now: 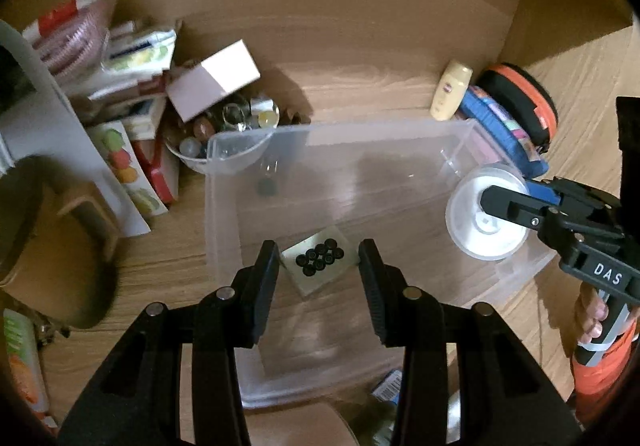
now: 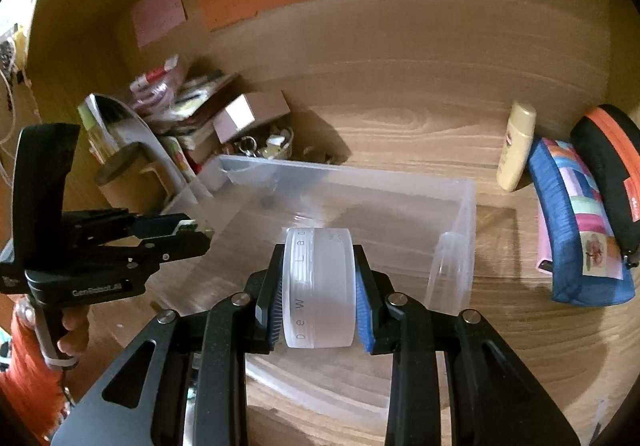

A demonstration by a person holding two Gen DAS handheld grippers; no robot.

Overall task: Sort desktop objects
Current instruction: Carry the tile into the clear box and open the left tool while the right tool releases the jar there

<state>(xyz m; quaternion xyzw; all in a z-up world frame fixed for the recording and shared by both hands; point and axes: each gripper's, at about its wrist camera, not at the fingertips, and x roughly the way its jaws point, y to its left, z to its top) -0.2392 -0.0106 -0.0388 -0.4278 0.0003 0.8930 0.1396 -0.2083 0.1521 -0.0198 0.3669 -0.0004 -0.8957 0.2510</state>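
Note:
A clear plastic bin (image 1: pixel 460 134) stands on the wooden desk; it also shows in the right wrist view (image 2: pixel 464 214). Inside lie a small clear box of black beads (image 1: pixel 319 260) and a small dark item (image 1: pixel 266 187). My left gripper (image 1: pixel 319 286) is open above the bead box, touching nothing. My right gripper (image 2: pixel 319 298) is shut on a frosted white round jar (image 2: pixel 319 288) and holds it on its side over the bin. The jar (image 1: pixel 486 218) hangs over the bin's right rim in the left wrist view.
A cream bottle (image 2: pixel 516 146), a blue pouch (image 2: pixel 576 230) and a black-orange case (image 2: pixel 612 170) lie right of the bin. Left of it are a bowl of marbles (image 1: pixel 216 134), a pink box (image 1: pixel 214 80), books (image 1: pixel 132 98) and a brown mug (image 1: pixel 44 242).

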